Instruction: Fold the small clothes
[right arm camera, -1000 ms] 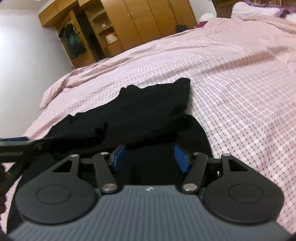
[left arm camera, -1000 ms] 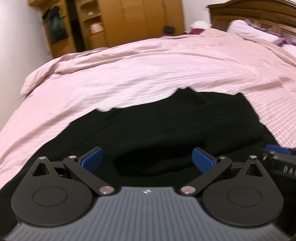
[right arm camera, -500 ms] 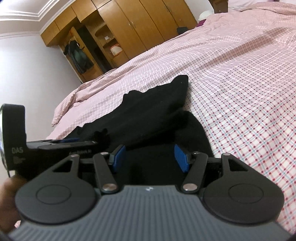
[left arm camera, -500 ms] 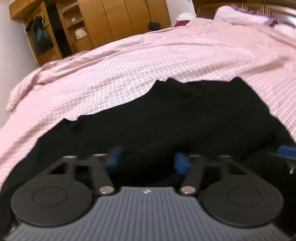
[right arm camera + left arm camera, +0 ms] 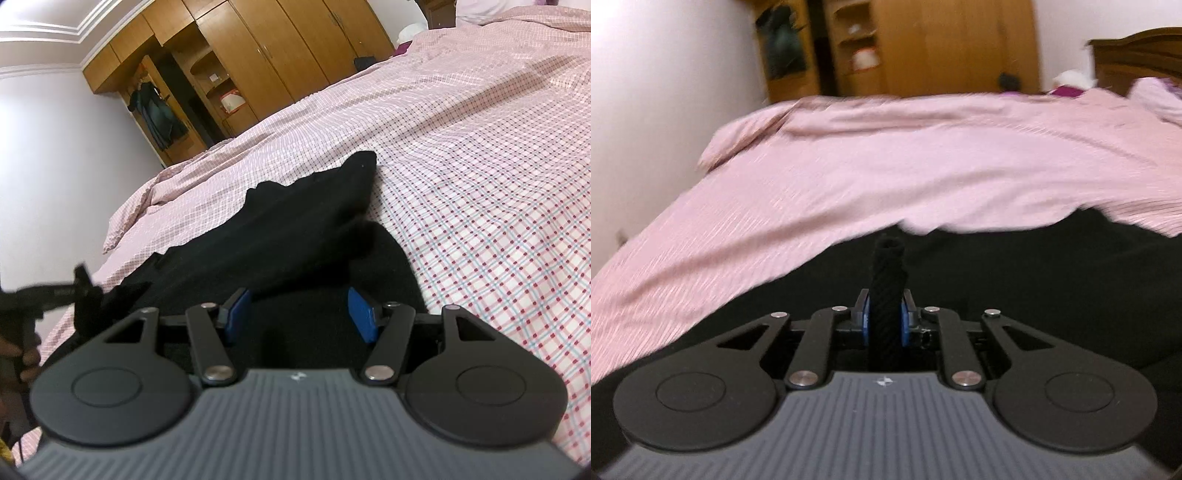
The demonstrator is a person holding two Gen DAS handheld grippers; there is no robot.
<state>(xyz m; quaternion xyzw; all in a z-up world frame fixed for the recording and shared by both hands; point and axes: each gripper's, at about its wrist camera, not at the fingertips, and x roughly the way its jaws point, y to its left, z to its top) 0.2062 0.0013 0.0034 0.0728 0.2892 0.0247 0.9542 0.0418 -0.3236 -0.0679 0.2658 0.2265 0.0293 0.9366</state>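
The left gripper (image 5: 885, 320) is clamped tight on a pinch of the black garment (image 5: 295, 236), a ribbed ridge of cloth poking up between its blue pads (image 5: 865, 322). That looks like an edge gathered for carrying over into a fold, though which edge is hard to say. The left view is smeared with blur, so that hand seems to be on the move. The right gripper (image 5: 301, 314) hangs low over the near end of the garment, jaws spread wide with nothing between them (likely lined up for the matching corner, so both sides travel together).

The garment lies sprawled on the pink checked bedspread (image 5: 498, 184), close to the bed's near edge. It is black, soft and rumpled, with a flap doubled over itself and one corner pointing up the bed toward the wooden wardrobe (image 5: 295, 59).
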